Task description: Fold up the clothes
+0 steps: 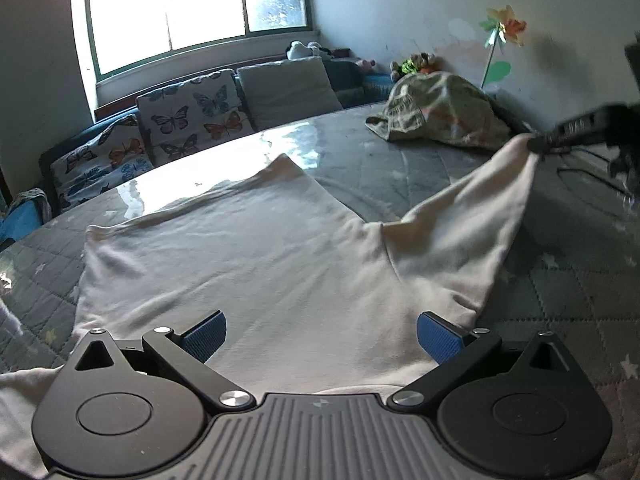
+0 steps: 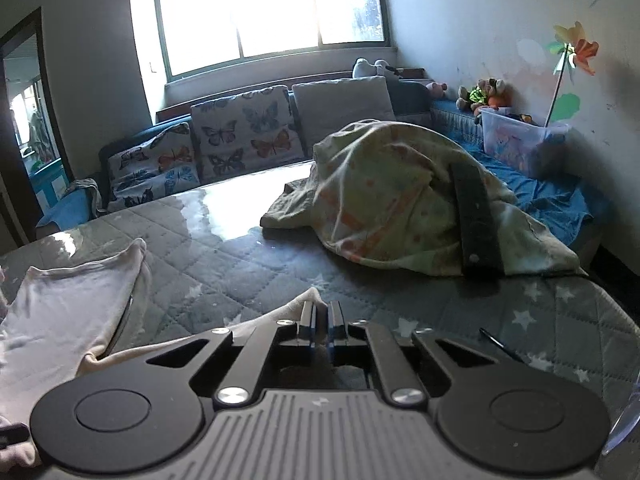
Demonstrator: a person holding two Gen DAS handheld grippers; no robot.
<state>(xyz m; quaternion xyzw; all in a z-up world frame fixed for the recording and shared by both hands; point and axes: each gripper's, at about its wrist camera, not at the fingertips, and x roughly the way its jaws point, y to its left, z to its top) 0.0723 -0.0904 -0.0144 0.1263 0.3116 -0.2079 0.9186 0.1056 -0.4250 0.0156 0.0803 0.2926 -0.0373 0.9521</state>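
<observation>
White garment (image 1: 256, 248) lies spread across the grey quilted counter (image 1: 400, 176), which has a glossy clear sheet over it. In the left wrist view its body fills the middle, running from about 9 o'clock through the centre, and one sleeve stretches up toward 2 o'clock. That sleeve's end is pinched and lifted off the counter by the right tool (image 1: 538, 145), dark and blurred at the 3 o'clock edge of the view.

In the right wrist view the right tool (image 2: 321, 322) has its two fingers drawn together on a peak of the white cloth, which rises just past the fingertips. The rest of the garment (image 2: 68, 300) trails away to 9 o'clock.

The left tool (image 1: 320, 336) hovers low over the near part of the garment, its blue pads (image 1: 206, 338) set wide apart with nothing between them.

A crumpled green and orange printed cloth (image 2: 400, 204) sits heaped on the counter at 1 o'clock, well apart from the garment. Behind, butterfly-print cushions (image 2: 240, 136) lean on a sofa beneath a bright window (image 2: 264, 8).
</observation>
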